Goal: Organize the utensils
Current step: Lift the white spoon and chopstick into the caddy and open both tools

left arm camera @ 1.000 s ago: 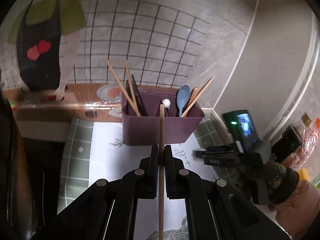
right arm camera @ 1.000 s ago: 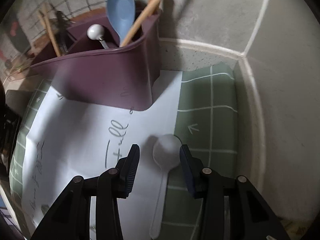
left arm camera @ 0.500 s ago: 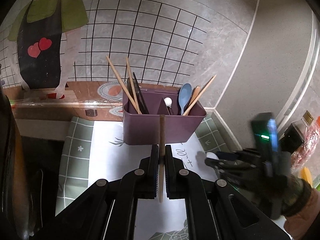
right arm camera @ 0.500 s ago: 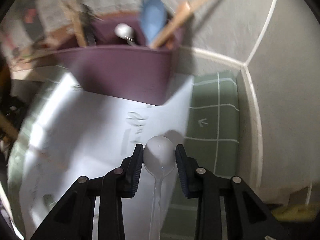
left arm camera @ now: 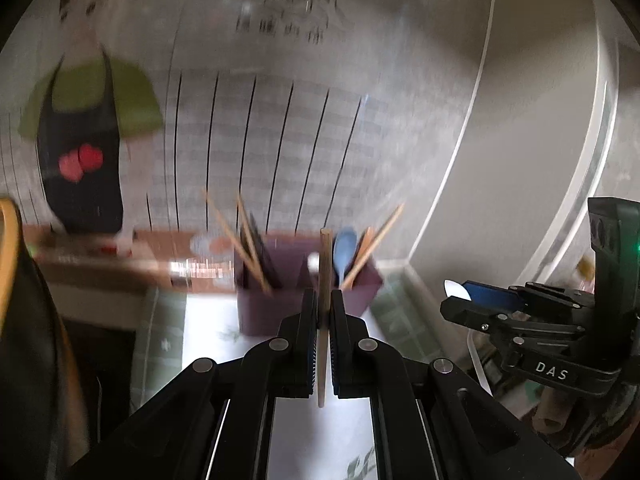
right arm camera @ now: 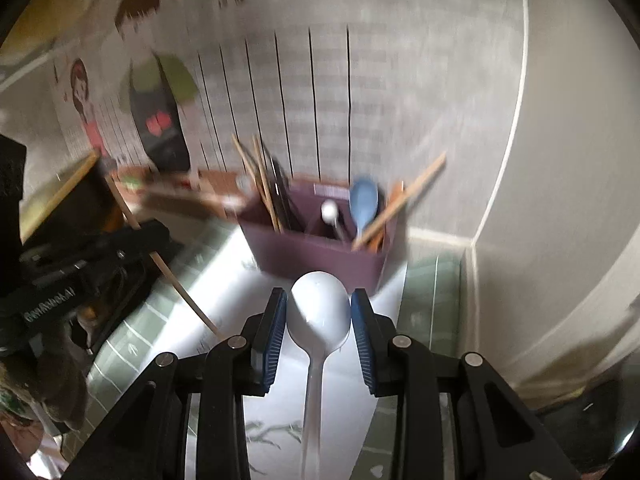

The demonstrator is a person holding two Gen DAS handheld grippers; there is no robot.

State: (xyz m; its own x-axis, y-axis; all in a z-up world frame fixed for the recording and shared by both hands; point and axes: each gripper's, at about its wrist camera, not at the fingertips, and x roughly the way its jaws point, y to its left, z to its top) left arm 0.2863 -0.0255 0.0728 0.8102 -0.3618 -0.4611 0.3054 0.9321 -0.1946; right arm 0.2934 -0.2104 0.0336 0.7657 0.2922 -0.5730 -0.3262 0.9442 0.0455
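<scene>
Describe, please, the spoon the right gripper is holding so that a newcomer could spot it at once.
Start at the purple utensil caddy by the tiled wall. Just in front of it, the right gripper clamps the white spoon by its bowl. Unlike the blue spoon standing in the caddy, it is white and held outside.

Left tongs (left arm camera: 323, 320) clamp an upright wooden chopstick (left arm camera: 324, 280) before the blurred purple utensil holder (left arm camera: 280, 312)

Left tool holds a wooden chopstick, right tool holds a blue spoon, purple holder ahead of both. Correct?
Not quite. The right tool holds a white plastic spoon, as the right wrist view shows; the blue spoon stands in the purple utensil holder. The left tool does hold a wooden chopstick.
</scene>
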